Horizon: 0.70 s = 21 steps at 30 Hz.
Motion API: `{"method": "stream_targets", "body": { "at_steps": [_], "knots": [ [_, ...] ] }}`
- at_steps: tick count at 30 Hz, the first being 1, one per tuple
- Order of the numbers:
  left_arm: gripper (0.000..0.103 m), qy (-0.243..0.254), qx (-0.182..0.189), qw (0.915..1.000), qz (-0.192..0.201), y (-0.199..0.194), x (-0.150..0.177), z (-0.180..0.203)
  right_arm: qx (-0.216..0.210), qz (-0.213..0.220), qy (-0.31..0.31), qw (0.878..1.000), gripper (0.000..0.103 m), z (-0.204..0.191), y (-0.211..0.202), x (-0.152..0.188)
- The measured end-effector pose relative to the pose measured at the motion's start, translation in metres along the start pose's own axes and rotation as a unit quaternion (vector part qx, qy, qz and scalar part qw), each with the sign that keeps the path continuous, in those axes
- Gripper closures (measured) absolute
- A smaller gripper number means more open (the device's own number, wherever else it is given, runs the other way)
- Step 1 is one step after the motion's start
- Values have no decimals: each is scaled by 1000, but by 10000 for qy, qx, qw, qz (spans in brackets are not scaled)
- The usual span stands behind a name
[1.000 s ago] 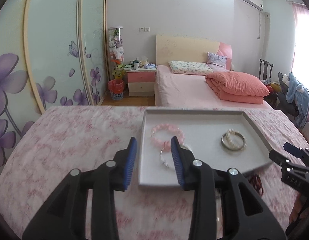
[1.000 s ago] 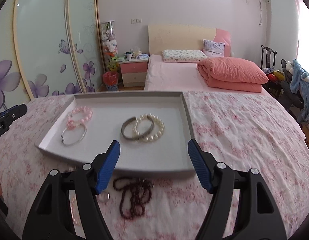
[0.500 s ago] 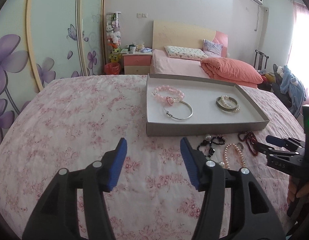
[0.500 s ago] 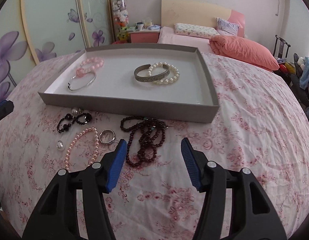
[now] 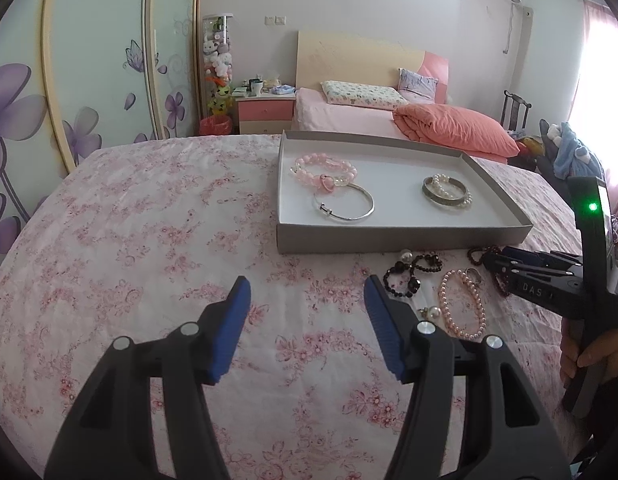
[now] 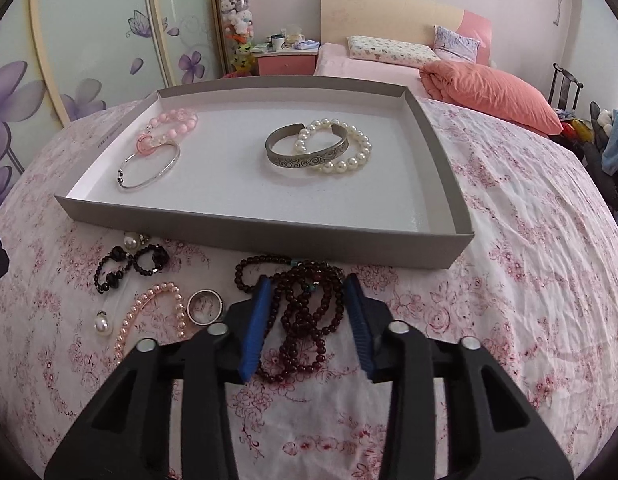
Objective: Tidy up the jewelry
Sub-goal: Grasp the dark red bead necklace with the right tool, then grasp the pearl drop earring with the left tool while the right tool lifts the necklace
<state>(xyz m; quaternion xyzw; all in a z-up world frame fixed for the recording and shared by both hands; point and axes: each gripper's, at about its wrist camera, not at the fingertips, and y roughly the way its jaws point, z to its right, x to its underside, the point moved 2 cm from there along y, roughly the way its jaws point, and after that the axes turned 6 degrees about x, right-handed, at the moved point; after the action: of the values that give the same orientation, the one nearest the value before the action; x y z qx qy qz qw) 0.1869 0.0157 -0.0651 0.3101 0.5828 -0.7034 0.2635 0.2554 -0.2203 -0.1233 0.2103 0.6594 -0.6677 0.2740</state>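
Note:
A grey tray [image 6: 269,236] on the flowered cloth holds a pink bead bracelet [image 6: 169,124], a thin silver bangle [image 6: 149,170], a silver cuff [image 6: 307,152] and a white pearl bracelet [image 6: 345,148]. In front of it lie a dark red bead necklace [image 6: 305,308], a silver ring [image 6: 205,306], a pink pearl strand [image 6: 149,316], black beads [image 6: 129,266] and loose pearls. My right gripper [image 6: 307,280] is open, its jaws either side of the dark red necklace. My left gripper [image 5: 307,284] is open and empty over bare cloth, left of the tray [image 5: 389,236].
The right gripper body and the hand holding it [image 5: 549,284] show at the right edge of the left wrist view. A bed with an orange quilt [image 5: 449,128], a nightstand [image 5: 265,110] and sliding wardrobe doors stand beyond the table.
My right gripper has dropped forward onto the dark red necklace, its jaws narrower around it. My left gripper has pulled back from the tray and opened wider.

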Motion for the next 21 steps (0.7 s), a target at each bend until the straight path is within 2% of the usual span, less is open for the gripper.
{"method": "stream_targets", "body": {
  "at_steps": [1, 5, 9, 17, 21],
  "knots": [
    [45, 4, 6, 10000, -14, 1, 0, 1, -17, 3, 2, 10000, 78, 0, -1, 1],
    [45, -5, 51, 10000, -73, 5, 2, 3, -18, 3, 56, 10000, 90, 3, -5, 4],
    [45, 28, 101, 9999, -132, 7, 6, 7, 18, -9, 230, 9997, 90, 12, -12, 14],
    [43, 159, 327, 9987, -371, 16, 14, 24, 431, -68, 654, 9969, 90, 39, -32, 38],
    [43, 270, 466, 9971, -538, 24, 19, 40, 416, -65, 694, 9967, 90, 41, -36, 44]
  ]
}}
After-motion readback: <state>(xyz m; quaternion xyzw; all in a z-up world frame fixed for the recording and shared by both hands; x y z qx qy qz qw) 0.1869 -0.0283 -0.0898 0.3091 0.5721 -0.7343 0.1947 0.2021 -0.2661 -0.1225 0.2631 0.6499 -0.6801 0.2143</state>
